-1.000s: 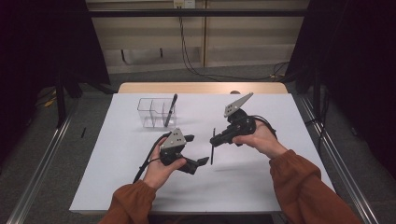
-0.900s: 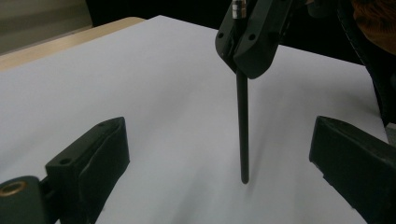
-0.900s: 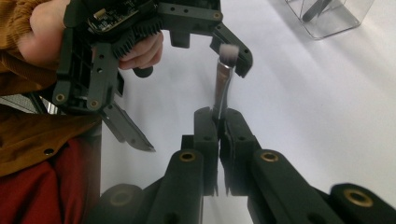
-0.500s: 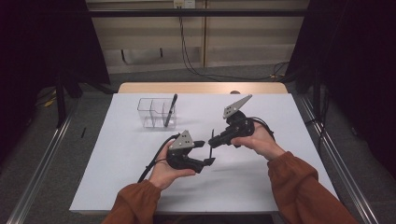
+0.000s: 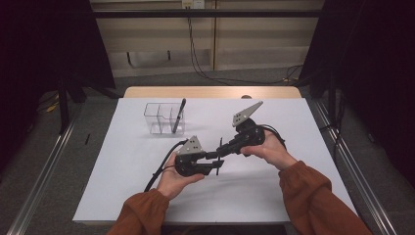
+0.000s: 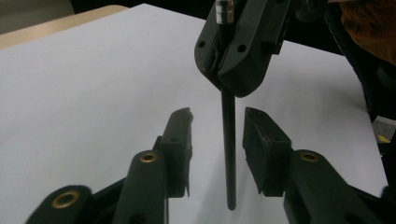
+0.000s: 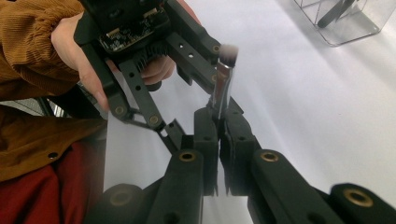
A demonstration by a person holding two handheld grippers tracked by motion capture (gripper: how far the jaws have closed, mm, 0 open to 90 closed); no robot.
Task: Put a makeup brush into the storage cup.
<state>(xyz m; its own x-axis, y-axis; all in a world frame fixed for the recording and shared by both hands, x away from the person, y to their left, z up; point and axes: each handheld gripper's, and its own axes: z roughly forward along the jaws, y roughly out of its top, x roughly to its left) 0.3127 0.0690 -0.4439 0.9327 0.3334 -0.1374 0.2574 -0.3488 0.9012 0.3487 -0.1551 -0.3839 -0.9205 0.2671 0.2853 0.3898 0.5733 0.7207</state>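
A slim brush [image 7: 222, 86] with a black handle, silver ferrule and pale bristles stands upright in my right gripper [image 7: 218, 116], whose jaws are shut on it just below the ferrule. In the left gripper view the black handle [image 6: 228, 149] hangs down between the jaws of my left gripper [image 6: 217, 119], which is open with a gap on either side of it. The right gripper [image 6: 236, 44] shows above, clamped on the brush. In the high view both grippers meet at mid-table, left gripper [image 5: 214, 164] under right gripper [image 5: 222, 150], with the brush [image 5: 220, 157] between them.
A clear divided organizer [image 5: 159, 120] stands at the back left of the white table sheet [image 5: 122, 166], with a dark pen-like stick [image 5: 178, 115] leaning in it. The table's wooden far edge [image 5: 210, 92] lies beyond.
My left gripper has travelled right and slightly up until its open jaws flank the brush handle. The right gripper has kept the brush nearly in place.
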